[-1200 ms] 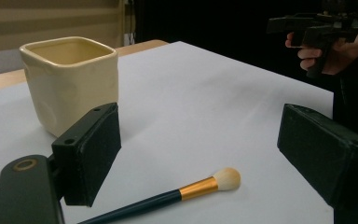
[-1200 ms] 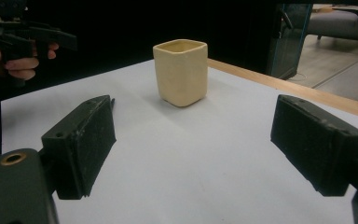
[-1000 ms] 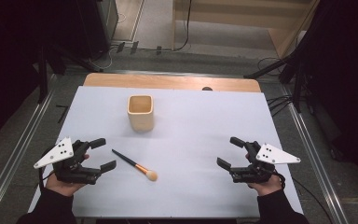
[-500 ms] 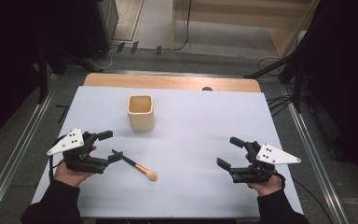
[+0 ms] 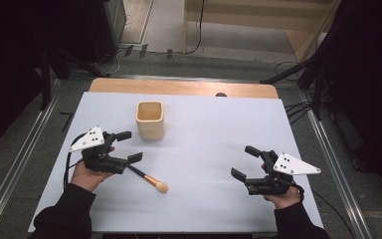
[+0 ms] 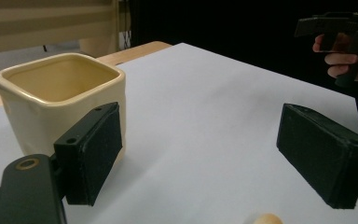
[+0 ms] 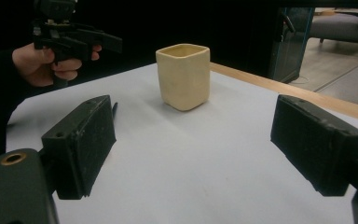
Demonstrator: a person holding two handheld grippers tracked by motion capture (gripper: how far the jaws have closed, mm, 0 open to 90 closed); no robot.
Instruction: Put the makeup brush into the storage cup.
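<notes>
Left hand-held gripper (image 5: 132,147) hovers in the high view over the dark handle end of the brush (image 5: 148,179), jaws spread wide and gripping nothing. That brush lies slantwise on the white bench (image 5: 214,124): thin black handle, orange ferrule, pale round head pointing toward the person. A cream cup (image 5: 150,120) stands just beyond the gripper. Well apart on the other side, the right hand-held gripper (image 5: 245,162) rests low, its jaws also wide and empty.

From the left gripper view, the open hand-held gripper (image 6: 200,154) frames bare bench; the cup (image 6: 58,100) sits just behind its left pad, square-sided, glossy and hollow. A pale brush tip (image 6: 265,219) peeks in at the bottom edge.

From the right gripper view, the open hand-held gripper (image 7: 193,140) faces the cup (image 7: 183,77), which stands upright farther off between the pads. The other hand-held gripper (image 7: 109,42) shows at upper left.
</notes>
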